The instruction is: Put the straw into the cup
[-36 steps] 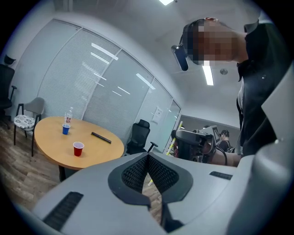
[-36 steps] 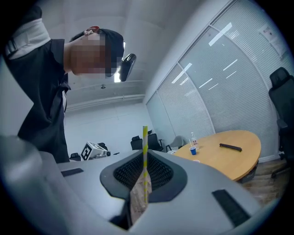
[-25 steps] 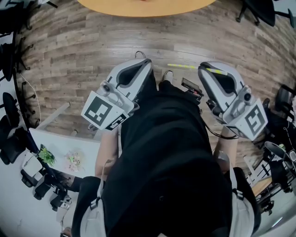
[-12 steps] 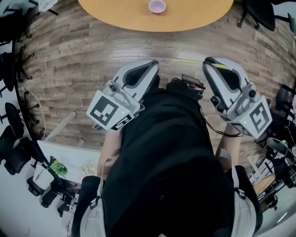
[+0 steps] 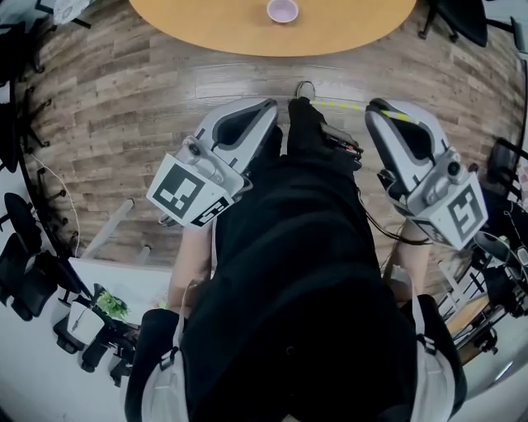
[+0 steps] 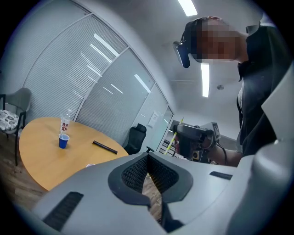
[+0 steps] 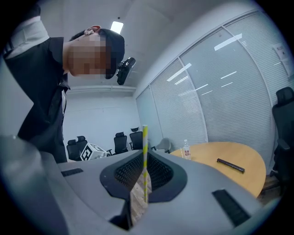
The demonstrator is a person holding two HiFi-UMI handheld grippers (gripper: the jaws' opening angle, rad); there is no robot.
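The right tongs (image 5: 376,109) are closed on a yellow-and-white striped straw (image 5: 346,107). In the right gripper view the straw (image 7: 145,156) is seen pinched between the two dark ribbed pads (image 7: 158,172), and it stands upright with its upper end well clear of the tips. In the head view the straw is seen lying across the wooden floor (image 5: 124,91), pointing from the right tongs toward the left tongs (image 5: 270,109). The jaws of the left tongs (image 6: 148,158) are brought together at their tips; only a thin wedge of floor is seen between the pads, and nothing is held there.

Both tongs are held level in front of a person in black clothing (image 5: 297,272), well apart from the round wooden table (image 5: 206,29). A pink cup (image 5: 282,10) is seen on the near part of the table, upright and open. In the left gripper view a blue cup (image 6: 64,140) is seen farther across the table (image 6: 36,151), just beside a clear bottle (image 6: 65,121), and a dark, slim, long object (image 6: 105,147) lies apart from them. The straw is thus well away from both cups, which it does not touch
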